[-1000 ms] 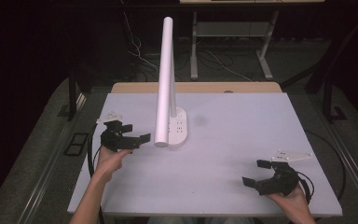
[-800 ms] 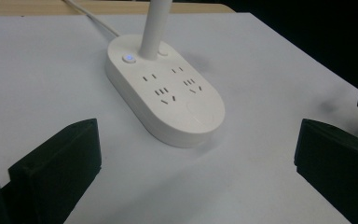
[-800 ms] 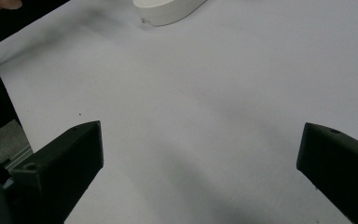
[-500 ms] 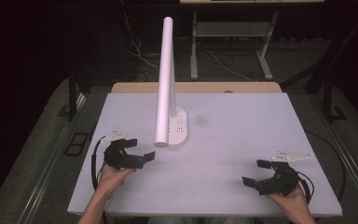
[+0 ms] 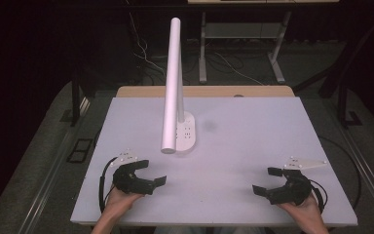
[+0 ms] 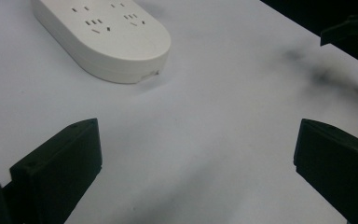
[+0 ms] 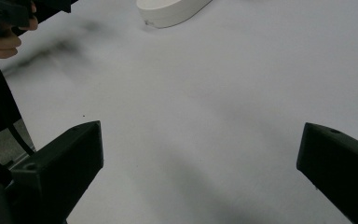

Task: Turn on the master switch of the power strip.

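A white oval socket base (image 5: pixel 186 132) lies on the white table (image 5: pixel 253 131) left of centre, and a long white tube (image 5: pixel 173 78) rises from it toward the camera. My left gripper (image 5: pixel 152 172) rests near the front left edge, open and holding nothing, a short way in front of the base. In the left gripper view the base (image 6: pixel 102 39) lies ahead at upper left beyond the spread jaws of the left gripper (image 6: pixel 196 158). My right gripper (image 5: pixel 265 181) sits at the front right, open and holding nothing. In the right gripper view the base's end (image 7: pixel 170 11) shows far ahead of the right gripper (image 7: pixel 200 168).
A wooden strip (image 5: pixel 204 91) borders the table's far edge. Behind it on the dark floor are cables (image 5: pixel 148 58) and a metal frame (image 5: pixel 238 34). The left hand (image 7: pixel 2 44) appears at the top left of the right gripper view.
My left gripper has drawn back from beside the base toward the front edge of the table. The right gripper has stayed where it was.
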### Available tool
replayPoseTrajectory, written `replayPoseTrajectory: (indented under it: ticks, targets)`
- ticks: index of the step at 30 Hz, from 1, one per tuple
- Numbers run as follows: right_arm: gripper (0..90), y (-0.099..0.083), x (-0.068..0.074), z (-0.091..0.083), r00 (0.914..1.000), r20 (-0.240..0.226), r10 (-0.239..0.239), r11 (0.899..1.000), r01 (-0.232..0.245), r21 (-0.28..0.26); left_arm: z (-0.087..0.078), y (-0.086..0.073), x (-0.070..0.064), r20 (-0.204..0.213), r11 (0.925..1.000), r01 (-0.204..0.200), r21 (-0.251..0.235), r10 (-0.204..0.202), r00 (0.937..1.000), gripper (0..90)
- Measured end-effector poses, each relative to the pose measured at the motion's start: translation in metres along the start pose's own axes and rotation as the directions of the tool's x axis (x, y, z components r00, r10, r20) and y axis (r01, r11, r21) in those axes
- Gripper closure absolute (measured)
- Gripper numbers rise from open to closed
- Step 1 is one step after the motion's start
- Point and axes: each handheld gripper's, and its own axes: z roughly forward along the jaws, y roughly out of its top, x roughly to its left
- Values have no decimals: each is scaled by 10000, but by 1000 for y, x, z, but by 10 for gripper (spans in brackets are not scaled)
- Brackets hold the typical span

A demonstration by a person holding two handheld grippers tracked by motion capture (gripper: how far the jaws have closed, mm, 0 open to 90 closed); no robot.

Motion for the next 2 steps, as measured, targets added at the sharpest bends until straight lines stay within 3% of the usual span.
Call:
replayPoseTrajectory:
  ticks: [2]
  targets:
    - [0, 0, 0, 0, 10000, 23, -77, 10000, 77, -47, 0, -1, 0, 22, 10000, -57, 28, 57, 10000, 0]
